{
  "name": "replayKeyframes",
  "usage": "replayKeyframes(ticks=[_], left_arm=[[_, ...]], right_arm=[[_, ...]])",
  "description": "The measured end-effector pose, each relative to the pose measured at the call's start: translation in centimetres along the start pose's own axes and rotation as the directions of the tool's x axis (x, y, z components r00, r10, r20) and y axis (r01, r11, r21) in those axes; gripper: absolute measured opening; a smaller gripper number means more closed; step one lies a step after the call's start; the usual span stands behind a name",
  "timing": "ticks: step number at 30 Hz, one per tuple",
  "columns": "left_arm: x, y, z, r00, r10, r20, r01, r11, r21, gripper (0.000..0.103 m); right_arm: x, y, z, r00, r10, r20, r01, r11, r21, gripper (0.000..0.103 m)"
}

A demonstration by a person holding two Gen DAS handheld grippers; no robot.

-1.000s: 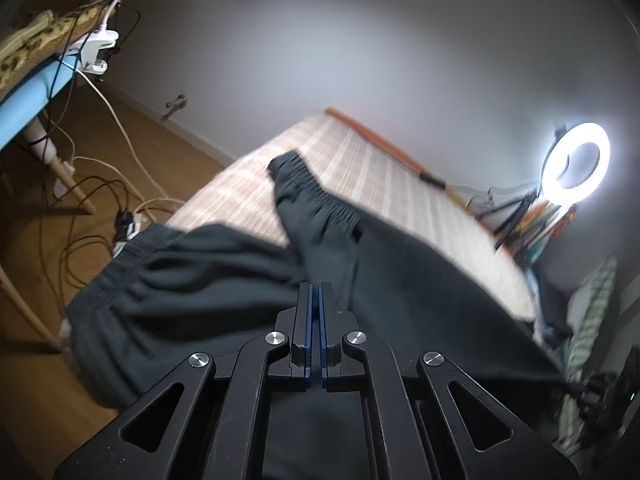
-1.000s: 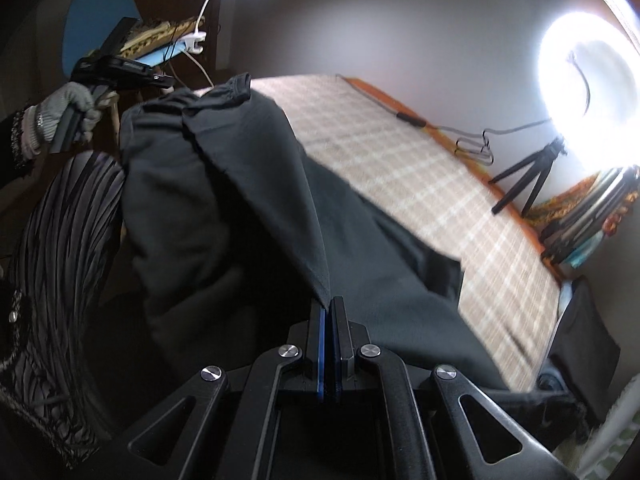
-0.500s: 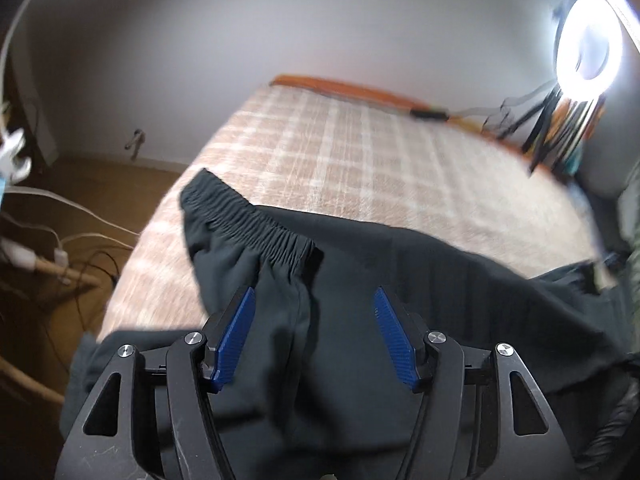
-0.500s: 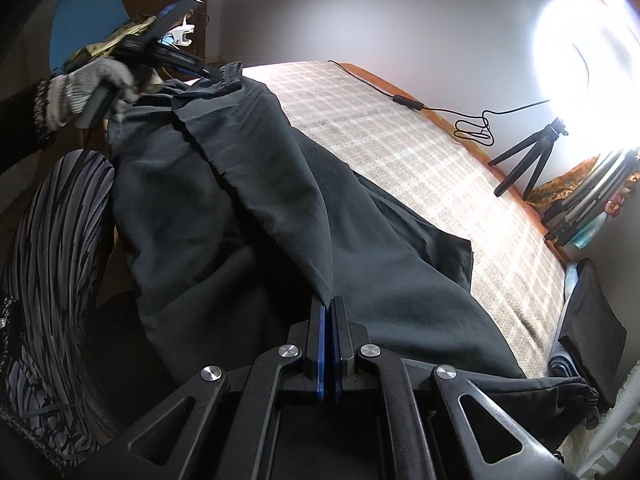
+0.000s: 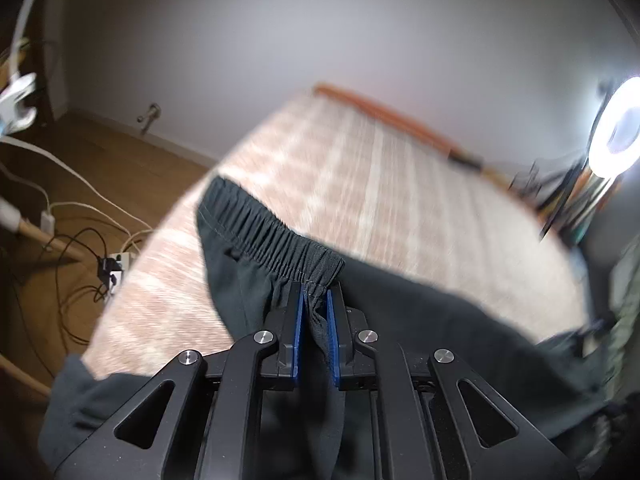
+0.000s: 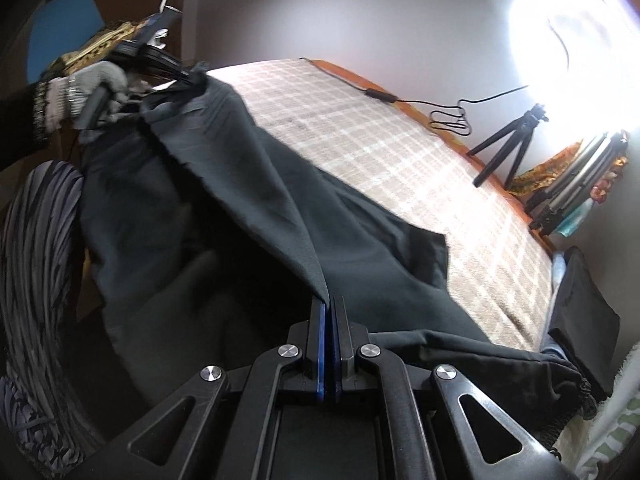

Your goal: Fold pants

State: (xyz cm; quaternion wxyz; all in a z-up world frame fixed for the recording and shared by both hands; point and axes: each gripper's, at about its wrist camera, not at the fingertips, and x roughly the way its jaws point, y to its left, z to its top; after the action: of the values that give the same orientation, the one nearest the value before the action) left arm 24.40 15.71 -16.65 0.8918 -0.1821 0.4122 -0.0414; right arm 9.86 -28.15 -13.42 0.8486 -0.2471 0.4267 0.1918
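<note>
Left gripper (image 5: 313,300): its blue pads are closing on a bunched pleat of the pants' (image 5: 420,312) elastic waistband (image 5: 268,240), cloth plainly between them. Right gripper (image 6: 329,312): pads pressed together, pinching a thin edge of the same garment, from which a taut ridge of cloth runs up toward the gloved left hand (image 6: 90,84).

The step appears to be a fresh grip at the waistband before the garment is laid flat. To do it well, the left pads should likely seat on the full thickness of the gathered band, not on the single layer below it, which may slip. The right pinch should hold steady so that the cloth between the two grips stays in tension and no diagonal wrinkle sets in.

The pants lie on the bed (image 5: 400,200), on its near edge, part of them hanging over that edge toward the person. The fabric is dark, matte, thin and limp, forming soft rolling folds. The waistband is ribbed with close vertical gathers and a stitched lower seam. The bed cover is a coarse pale plaid weave; an orange border (image 6: 348,76) runs along the bed's far side. Beyond the bed's far corner stand a glowing ring light (image 5: 620,136) and a black tripod (image 6: 508,140).
</note>
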Motion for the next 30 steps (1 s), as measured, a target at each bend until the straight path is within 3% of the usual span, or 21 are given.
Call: replayKeyframes(ticks=[6, 8, 12, 16, 21, 25, 27, 30], left_arm=[[-9.1, 5.2, -2.0, 0.979, -0.126, 0.158, 0.149, 0.979, -0.141, 0.009], [-10.7, 7.5, -3.7, 0.976, -0.123, 0.178, 0.155, 0.972, -0.177, 0.009], [-11.2, 11.6, -8.0, 0.981, -0.113, 0.155, 0.15, 0.957, -0.249, 0.009], [-9.2, 14.7, -11.0, 0.977, -0.176, 0.124, 0.209, 0.913, -0.35, 0.01], [-9.1, 15.2, -11.5, 0.982, -0.162, 0.103, 0.19, 0.891, -0.412, 0.016], [-8.7, 14.8, -10.8, 0.99, -0.104, 0.092, 0.131, 0.915, -0.382, 0.018], [-8.6, 14.3, -10.6, 0.992, -0.082, 0.1, 0.111, 0.936, -0.334, 0.011], [-9.3, 14.2, -10.7, 0.988, -0.087, 0.124, 0.122, 0.942, -0.313, 0.008]], right_arm=[[-3.4, -0.5, 0.7, 0.996, -0.038, 0.077, 0.036, 0.999, 0.027, 0.0], [-4.4, 0.0, 0.4, 0.996, -0.036, 0.085, 0.034, 0.999, 0.021, 0.0], [-5.1, 1.9, -1.7, 0.999, -0.019, 0.047, 0.019, 1.0, 0.0, 0.0], [-3.6, 3.8, -3.4, 1.0, 0.015, -0.024, -0.015, 1.0, -0.014, 0.0], [-2.0, 4.9, -3.7, 0.998, 0.027, -0.064, -0.029, 0.999, -0.028, 0.0], [-1.9, 5.0, -3.5, 0.998, 0.018, -0.063, -0.02, 0.999, -0.027, 0.0], [-2.1, 5.1, -3.3, 0.998, 0.013, -0.06, -0.015, 0.999, -0.029, 0.0], [-2.6, 5.0, -3.0, 0.999, 0.005, -0.052, -0.006, 0.999, -0.033, 0.0]])
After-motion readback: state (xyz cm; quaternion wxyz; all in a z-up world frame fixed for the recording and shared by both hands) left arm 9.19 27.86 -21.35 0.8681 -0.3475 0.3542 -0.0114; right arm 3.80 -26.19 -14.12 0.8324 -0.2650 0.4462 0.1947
